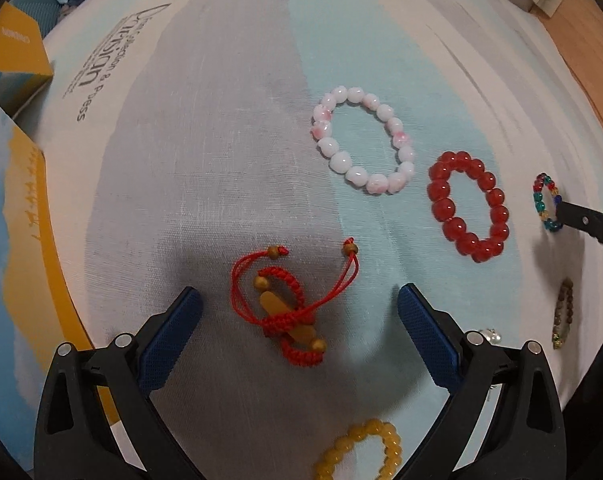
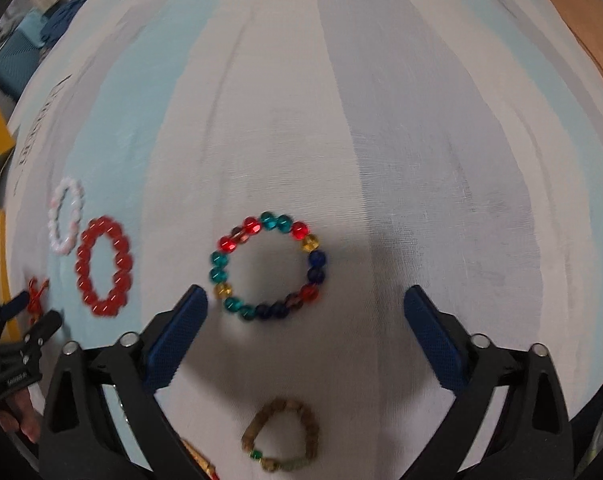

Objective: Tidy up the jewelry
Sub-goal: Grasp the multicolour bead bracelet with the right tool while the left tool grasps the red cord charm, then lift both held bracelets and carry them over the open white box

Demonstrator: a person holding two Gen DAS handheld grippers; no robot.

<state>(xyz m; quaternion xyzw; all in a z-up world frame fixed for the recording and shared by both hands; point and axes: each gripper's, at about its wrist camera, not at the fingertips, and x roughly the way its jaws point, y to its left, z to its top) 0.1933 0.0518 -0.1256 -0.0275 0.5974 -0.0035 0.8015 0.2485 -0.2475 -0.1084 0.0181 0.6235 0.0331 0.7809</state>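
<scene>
With both grippers spread wide and empty, the left gripper straddles the red cord bracelet at lower centre, apparently needing only closure, while the right gripper faces the multicoloured bead bracelet.

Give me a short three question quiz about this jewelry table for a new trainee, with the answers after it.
1. True or false: the left gripper grips the red cord bracelet.
2. Which bracelet lies nearest the right gripper: A white, B multicolored, C red bead?
3. Fill in: the red bead bracelet lies beside the ____ bead bracelet.

Key: 1 false, its jaws are open around it. 2 B, the multicolored bracelet. 3 white.
</scene>
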